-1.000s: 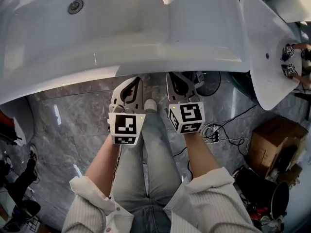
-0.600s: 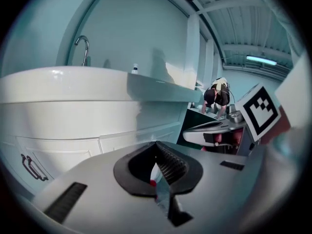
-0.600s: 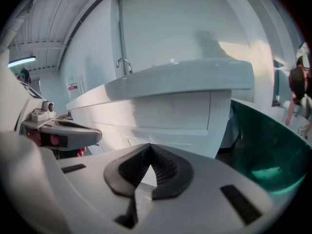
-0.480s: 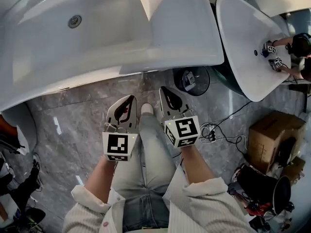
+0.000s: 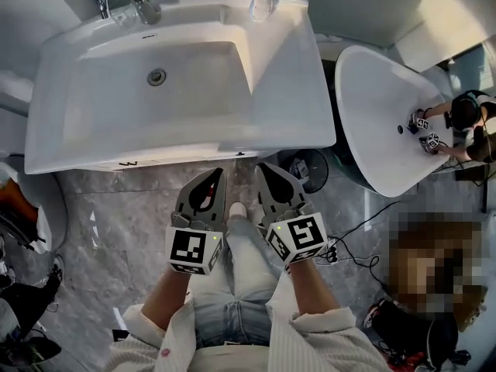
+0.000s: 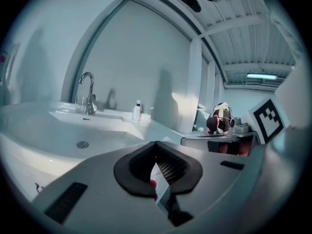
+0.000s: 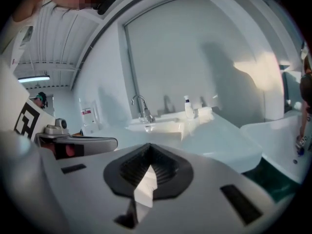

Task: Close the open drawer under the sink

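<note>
Marble floor underfoot, white sink (image 5: 186, 91) ahead. Left gripper (image 5: 215, 175) and right gripper (image 5: 263, 169) are both clenched, empty, hovering short of its front edge. Drawer is hidden beneath, perhaps ajar; I'd dip low and push.

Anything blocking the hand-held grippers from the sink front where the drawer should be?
Nothing visible. The left hand-held gripper and right hand-held gripper, both shut, point at the sink front edge with only floor between. The drawer itself is hidden beneath the sink's rim.
</note>
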